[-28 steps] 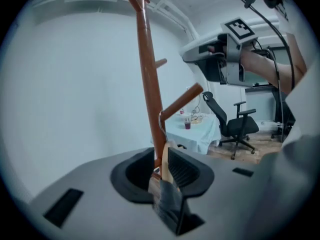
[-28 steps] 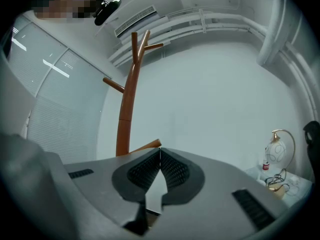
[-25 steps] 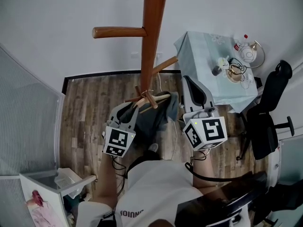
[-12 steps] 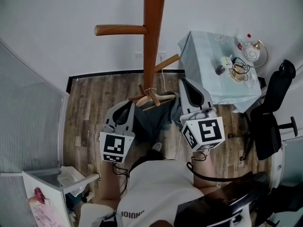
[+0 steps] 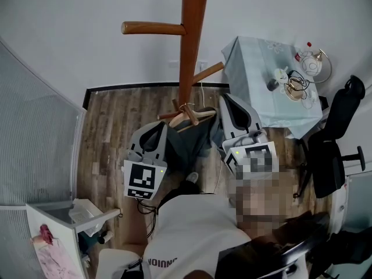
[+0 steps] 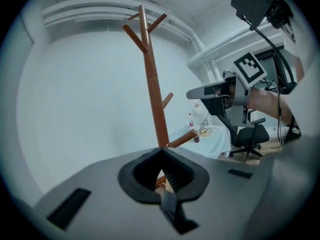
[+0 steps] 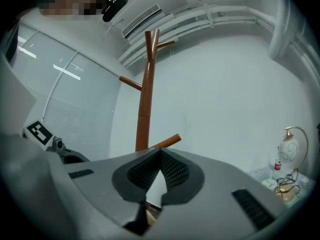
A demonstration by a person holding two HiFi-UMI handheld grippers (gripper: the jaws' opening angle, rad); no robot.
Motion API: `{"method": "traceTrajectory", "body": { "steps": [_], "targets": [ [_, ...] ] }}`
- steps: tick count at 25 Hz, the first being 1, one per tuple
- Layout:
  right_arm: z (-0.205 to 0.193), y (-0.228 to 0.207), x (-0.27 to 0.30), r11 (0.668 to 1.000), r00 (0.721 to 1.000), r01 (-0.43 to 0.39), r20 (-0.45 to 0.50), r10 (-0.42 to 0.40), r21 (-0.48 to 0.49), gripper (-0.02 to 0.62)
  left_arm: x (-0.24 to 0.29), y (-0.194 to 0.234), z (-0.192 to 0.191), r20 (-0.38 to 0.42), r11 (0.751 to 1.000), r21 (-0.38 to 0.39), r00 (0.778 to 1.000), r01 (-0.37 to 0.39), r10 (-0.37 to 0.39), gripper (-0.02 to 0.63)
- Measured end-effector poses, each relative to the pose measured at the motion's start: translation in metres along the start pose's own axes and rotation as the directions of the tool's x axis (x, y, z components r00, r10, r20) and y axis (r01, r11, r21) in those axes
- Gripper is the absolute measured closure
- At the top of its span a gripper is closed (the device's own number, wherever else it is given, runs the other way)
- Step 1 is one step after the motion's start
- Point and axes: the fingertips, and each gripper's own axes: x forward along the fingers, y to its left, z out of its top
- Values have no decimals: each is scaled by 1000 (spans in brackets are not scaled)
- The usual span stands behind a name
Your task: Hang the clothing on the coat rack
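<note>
The brown wooden coat rack [image 5: 190, 45] stands by the white wall. A wooden hanger [image 5: 187, 118] carrying dark grey clothing [image 5: 196, 141] hangs from one of its low pegs. My left gripper [image 5: 158, 128] is just left of the hanger's end and apart from it, jaws shut and empty. To the right of the clothing is my right gripper [image 5: 229, 100], also shut and empty. The left gripper view looks over its closed jaws [image 6: 161, 151] at the rack pole [image 6: 152, 84]. Above my right gripper [image 7: 160, 151] the pole [image 7: 145, 99] rises too.
A table with a pale green cloth [image 5: 256, 92] holds a teapot, cups and cables at the right. A black office chair [image 5: 334, 138] stands beyond it. A frosted glass partition [image 5: 35, 132] lines the left. A white bin [image 5: 70, 225] sits at lower left.
Both grippers have drawn back from the hanger toward the person. The left gripper, which touched the hanger's end, is now apart from it. The hanger stays on the peg.
</note>
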Motion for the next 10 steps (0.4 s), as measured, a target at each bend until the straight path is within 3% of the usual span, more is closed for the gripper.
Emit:
{"method": "traceTrajectory", "body": {
  "steps": [10],
  "targets": [
    [1,0,3,1000,1000,9,-2,-9,-18,575,2,0,0,5,999,32,1000,11,-11,593]
  ]
}}
